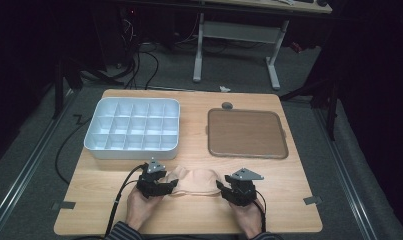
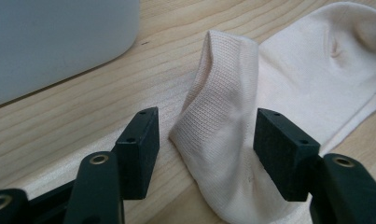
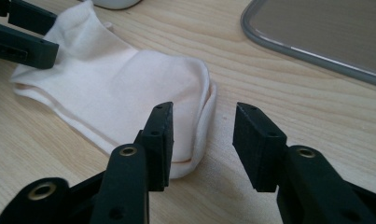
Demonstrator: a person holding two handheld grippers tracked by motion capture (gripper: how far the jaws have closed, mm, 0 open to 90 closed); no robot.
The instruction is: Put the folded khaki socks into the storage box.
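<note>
A cream sock point(image 1: 196, 180) lies flat on the wooden table near its front edge, between my two grippers. My left gripper point(image 1: 172, 186) is at the sock's left end, open. In the left gripper view, the sock's point(image 2: 223, 116) ribbed cuff stands up in a fold between the jaws of that gripper point(image 2: 206, 126), with a gap beside the left jaw. My right gripper point(image 1: 221, 186) is at the other end, open too. In the right gripper view, the sock's point(image 3: 120, 88) rounded end lies by the left jaw of that gripper point(image 3: 202, 116), and bare wood shows between the jaws.
A white tray with several empty compartments point(image 1: 134, 152) stands at the back left, its wall point(image 2: 50, 42) close to the left gripper. A shallow brown tray point(image 1: 246, 132) with a grey rim point(image 3: 316, 51) sits at the back right. Beyond the table are floor cables and a desk frame.
</note>
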